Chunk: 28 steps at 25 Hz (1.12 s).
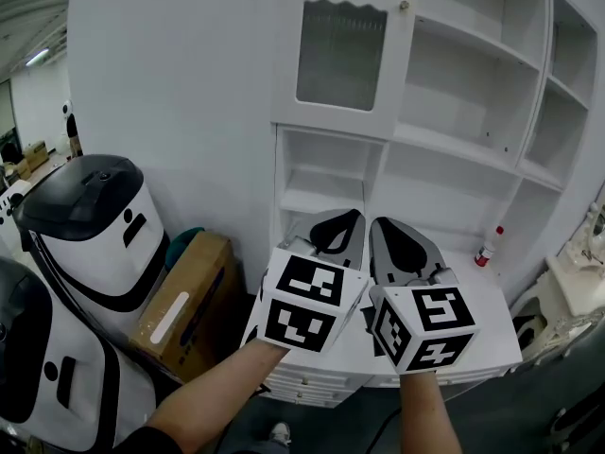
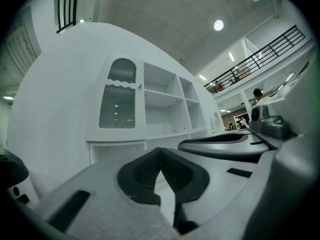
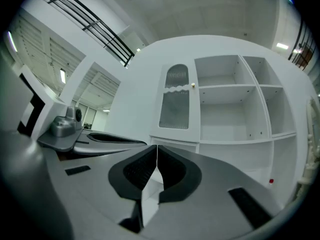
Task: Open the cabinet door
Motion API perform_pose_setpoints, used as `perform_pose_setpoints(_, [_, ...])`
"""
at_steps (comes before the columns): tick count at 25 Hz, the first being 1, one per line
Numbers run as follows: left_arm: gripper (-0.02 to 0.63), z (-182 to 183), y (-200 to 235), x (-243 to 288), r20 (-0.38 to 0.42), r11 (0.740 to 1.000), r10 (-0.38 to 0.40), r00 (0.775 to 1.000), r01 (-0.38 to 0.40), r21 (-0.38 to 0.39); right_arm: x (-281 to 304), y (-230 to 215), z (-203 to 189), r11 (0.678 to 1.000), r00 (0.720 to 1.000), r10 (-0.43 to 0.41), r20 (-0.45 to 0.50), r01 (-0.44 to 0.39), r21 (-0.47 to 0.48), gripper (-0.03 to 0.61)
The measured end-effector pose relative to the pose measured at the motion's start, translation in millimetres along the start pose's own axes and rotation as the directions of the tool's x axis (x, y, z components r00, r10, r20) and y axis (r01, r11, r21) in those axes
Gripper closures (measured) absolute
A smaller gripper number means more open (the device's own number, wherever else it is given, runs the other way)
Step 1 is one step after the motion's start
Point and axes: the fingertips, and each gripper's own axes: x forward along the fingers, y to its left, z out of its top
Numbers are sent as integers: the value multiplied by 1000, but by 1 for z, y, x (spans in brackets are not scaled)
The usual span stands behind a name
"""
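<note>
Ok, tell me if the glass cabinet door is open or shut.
Shut: the glass door lies flush with the cabinet, no gap at its knob.

I can read no word, number or brand name anywhere. The cubes on my left gripper (image 1: 342,223) and right gripper (image 1: 388,230) bear only black-and-white square markers, which are patterns, not letters. The pale label (image 1: 170,318) on the cardboard box (image 1: 203,277) is too blurred to read, and so is any print on the small red-capped bottle (image 1: 487,250).
</note>
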Motion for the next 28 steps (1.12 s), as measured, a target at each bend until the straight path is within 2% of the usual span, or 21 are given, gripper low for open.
perform_pose_setpoints(8, [609,2,61,68,24,1000,-13,1000,13,-1,89,-24,3,1000,1000,2,12,-2,-2,557])
perform_pose_setpoints(13, [609,20,87,100,62,999,-37,997,35,31,126,-40,21,1000,999,-12,45,13,-12,555])
perform_pose_setpoints(23, [609,82,93,142,181,989,-63,981,37,141,155,-81,63,1000,992,-13,125,16,-24,555])
perform_pose_setpoints(28, [609,106,89,165,223,983,-42,974,0,186,162,-104,82,999,986,18,166,-9,-54,555])
